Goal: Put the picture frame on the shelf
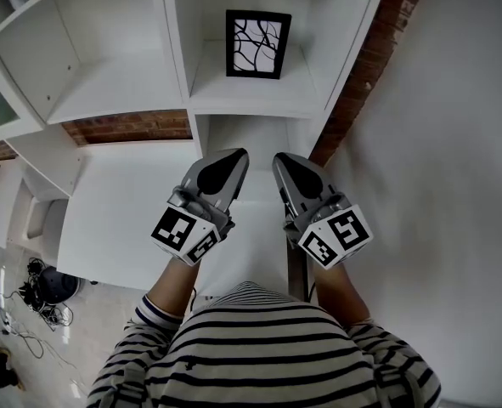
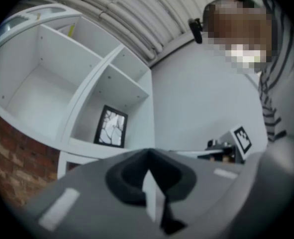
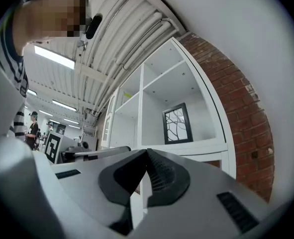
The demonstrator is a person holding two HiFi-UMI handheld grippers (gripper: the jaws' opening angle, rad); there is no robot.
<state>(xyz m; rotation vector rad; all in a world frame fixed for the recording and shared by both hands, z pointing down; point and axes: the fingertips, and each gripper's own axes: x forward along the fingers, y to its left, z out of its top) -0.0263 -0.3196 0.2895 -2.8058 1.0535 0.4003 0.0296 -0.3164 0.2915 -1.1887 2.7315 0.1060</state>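
Observation:
The picture frame (image 1: 256,44), black-rimmed with a white branching pattern, stands upright in a cubby of the white shelf (image 1: 244,100). It also shows in the left gripper view as the frame (image 2: 112,127) and in the right gripper view as the frame (image 3: 176,123). My left gripper (image 1: 236,156) is shut and empty, drawn back below the shelf. Beside it my right gripper (image 1: 282,160) is shut and empty too. Both point up toward the cubby, well apart from the frame.
A brick wall (image 1: 374,53) runs along the shelf's right side, with a white wall (image 1: 454,143) beyond. A lower white surface (image 1: 123,211) lies left. Cables and a dark object (image 1: 42,291) sit on the floor at lower left.

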